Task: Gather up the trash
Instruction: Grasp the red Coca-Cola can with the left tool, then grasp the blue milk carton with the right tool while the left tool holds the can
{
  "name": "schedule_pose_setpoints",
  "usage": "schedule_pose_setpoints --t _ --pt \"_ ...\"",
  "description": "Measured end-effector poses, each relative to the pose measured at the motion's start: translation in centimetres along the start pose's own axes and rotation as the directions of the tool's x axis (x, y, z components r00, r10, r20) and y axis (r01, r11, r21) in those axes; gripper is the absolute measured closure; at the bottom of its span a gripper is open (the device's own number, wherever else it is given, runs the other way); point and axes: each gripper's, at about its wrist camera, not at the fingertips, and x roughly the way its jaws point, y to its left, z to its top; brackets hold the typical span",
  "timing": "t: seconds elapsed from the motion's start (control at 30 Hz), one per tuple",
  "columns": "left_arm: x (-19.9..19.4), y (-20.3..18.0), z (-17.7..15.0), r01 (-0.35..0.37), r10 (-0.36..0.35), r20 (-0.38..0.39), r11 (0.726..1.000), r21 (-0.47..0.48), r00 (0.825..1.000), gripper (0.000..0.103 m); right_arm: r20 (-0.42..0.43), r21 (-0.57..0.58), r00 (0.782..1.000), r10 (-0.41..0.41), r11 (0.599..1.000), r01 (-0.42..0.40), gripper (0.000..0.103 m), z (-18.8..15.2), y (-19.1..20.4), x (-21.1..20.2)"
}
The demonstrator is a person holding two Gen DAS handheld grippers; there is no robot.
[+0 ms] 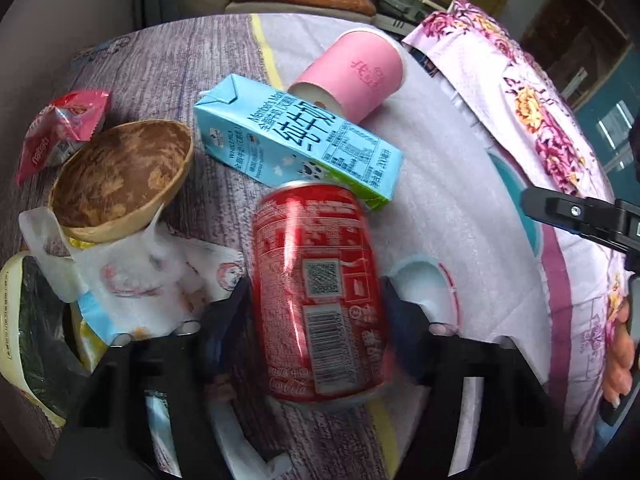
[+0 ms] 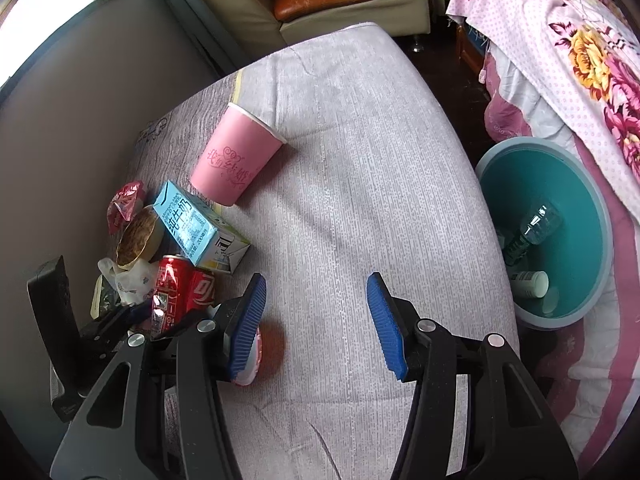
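**Cola can gripped; the carry to the basin is judged the next move**

Left wrist view: the red cola can (image 1: 320, 292) is seen pinched between the two fingers of the left gripper (image 1: 316, 312), its barcode side facing the camera. The can appears slightly raised over the table (image 1: 460, 200), though contact with the cloth cannot be ruled out. Beyond it lie the blue milk carton (image 1: 296, 136) and the pink paper cup (image 1: 352, 76), tipped on its side, its base just beside the carton. Toward the table's left edge a brown paper bowl (image 1: 120, 176) is seen, empty but stained, resting on a white plastic bag (image 1: 132, 268), with a red snack wrapper (image 1: 64, 124) behind.

Right wrist view: the right gripper (image 2: 316, 320) is held spread wide over the bare middle of the table, nothing between its blue pads (image 2: 384, 320). Off the table's right edge stands the teal basin (image 2: 560, 240); a clear plastic bottle (image 2: 532, 228) and a small white container (image 2: 530, 284) already lie inside.

The collecting is judged under way. The next move calls for the can to be carried rightward past the table edge and released above the basin.
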Motion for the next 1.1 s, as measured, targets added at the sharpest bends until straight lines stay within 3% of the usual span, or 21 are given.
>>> schedule_pose_setpoints --t 0.37,0.57,0.67,0.93,1.1 --pt "-7.5 3.3 0.5 0.061 -0.055 0.143 0.997 -0.041 0.988 0.040 -0.049 -0.175 0.998 0.029 0.984 -0.037 0.052 3.2 5.6 1.7" --pt "-10.3 7.4 1.5 0.068 -0.041 0.218 0.991 -0.117 0.975 0.040 -0.141 -0.366 0.990 0.011 0.928 -0.063 0.052 4.7 10.8 5.5" --pt "-11.2 9.8 1.6 0.061 -0.019 0.246 0.985 -0.162 0.969 0.040 -0.164 -0.410 0.987 -0.002 0.910 -0.066 0.052 4.8 12.4 6.9" --pt "-10.7 12.6 2.1 0.057 -0.006 0.234 0.976 -0.211 0.972 0.040 -0.204 -0.495 0.976 -0.070 0.868 -0.041 0.052 4.8 15.4 11.0" --pt "-10.0 12.8 2.0 0.064 -0.013 0.222 0.973 -0.222 0.975 0.040 -0.167 -0.519 0.982 -0.087 0.855 -0.012 0.066 3.8 16.1 11.1"
